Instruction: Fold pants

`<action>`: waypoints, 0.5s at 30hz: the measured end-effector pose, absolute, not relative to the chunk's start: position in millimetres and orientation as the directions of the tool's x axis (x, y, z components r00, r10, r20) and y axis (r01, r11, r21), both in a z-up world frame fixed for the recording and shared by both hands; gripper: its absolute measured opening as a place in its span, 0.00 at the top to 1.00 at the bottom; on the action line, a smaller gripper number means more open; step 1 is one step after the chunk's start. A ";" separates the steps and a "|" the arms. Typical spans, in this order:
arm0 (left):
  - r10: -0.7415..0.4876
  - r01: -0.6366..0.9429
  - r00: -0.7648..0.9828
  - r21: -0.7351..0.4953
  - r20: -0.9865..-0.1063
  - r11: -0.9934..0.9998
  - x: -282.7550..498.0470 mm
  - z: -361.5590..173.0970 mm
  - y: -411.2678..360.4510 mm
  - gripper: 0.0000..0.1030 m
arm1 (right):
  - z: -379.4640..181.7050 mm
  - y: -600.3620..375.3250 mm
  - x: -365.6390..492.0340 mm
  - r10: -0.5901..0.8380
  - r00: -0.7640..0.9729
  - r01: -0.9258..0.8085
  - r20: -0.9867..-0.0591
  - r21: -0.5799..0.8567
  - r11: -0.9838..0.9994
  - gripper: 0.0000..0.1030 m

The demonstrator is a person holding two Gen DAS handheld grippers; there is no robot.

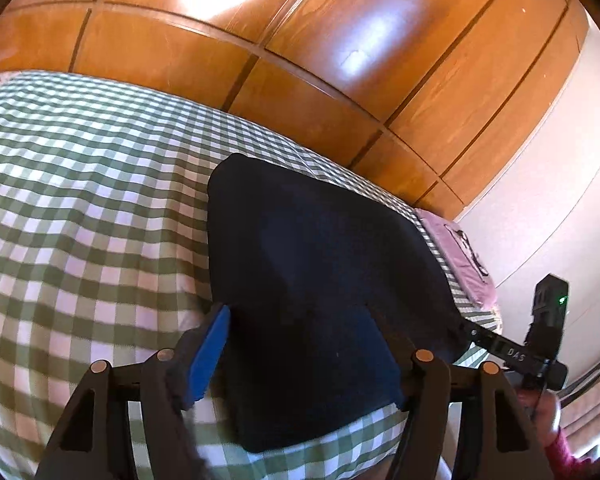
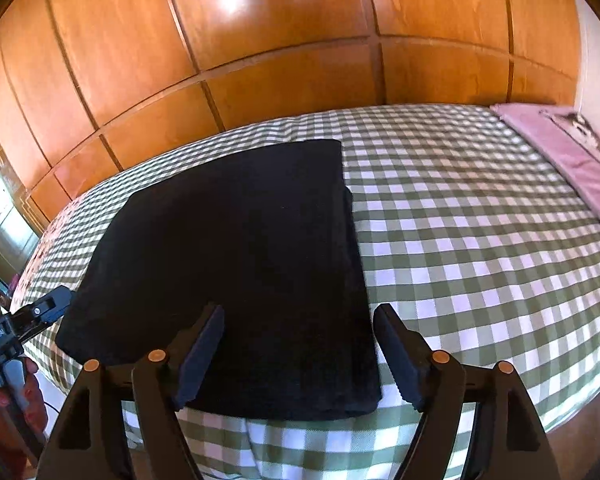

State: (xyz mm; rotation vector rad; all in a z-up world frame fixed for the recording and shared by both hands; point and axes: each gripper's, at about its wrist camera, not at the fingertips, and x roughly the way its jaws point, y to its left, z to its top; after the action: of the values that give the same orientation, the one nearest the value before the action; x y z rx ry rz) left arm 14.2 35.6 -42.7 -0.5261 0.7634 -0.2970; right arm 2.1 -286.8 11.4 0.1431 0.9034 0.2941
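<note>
The dark pants (image 1: 320,248) lie folded into a flat rectangle on the green-and-white checked bedspread (image 1: 80,200). My left gripper (image 1: 296,344) hangs over their near left end, open, its blue-padded fingers (image 1: 210,354) spread wide with cloth lying loose below them. In the right wrist view the pants (image 2: 240,248) show as a neat stack near the bed's front edge. My right gripper (image 2: 300,348) is open over their near right corner, one finger above the cloth and the other finger (image 2: 398,356) just off its right edge. Each gripper also appears in the other's view: right gripper (image 1: 540,344), left gripper (image 2: 46,310).
A wooden panelled wardrobe (image 2: 260,40) stands right behind the bed. A pink pillow (image 2: 572,160) lies at the bed's right end beside a white wall (image 1: 560,180). The bed's front edge (image 2: 300,456) drops off just below the grippers.
</note>
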 end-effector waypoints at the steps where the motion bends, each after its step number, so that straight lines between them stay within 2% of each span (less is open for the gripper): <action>1: -0.447 0.068 0.681 -0.557 -0.581 0.828 19.5 -42.6 36.4 0.30 | 10.8 -288.2 5.0 0.317 0.576 -0.191 -0.754 0.253 0.949 0.24; 15: -0.501 0.043 0.614 -0.608 -0.610 0.793 57.9 -55.2 42.3 0.26 | 3.9 -306.3 36.1 0.342 0.524 -0.183 -0.780 0.289 0.940 0.19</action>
State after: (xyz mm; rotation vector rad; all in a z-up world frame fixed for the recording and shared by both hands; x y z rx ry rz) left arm 57.9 42.3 -55.2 -0.5883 0.8609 -0.3354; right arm 36.1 -306.3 3.9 0.1789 0.9705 0.3158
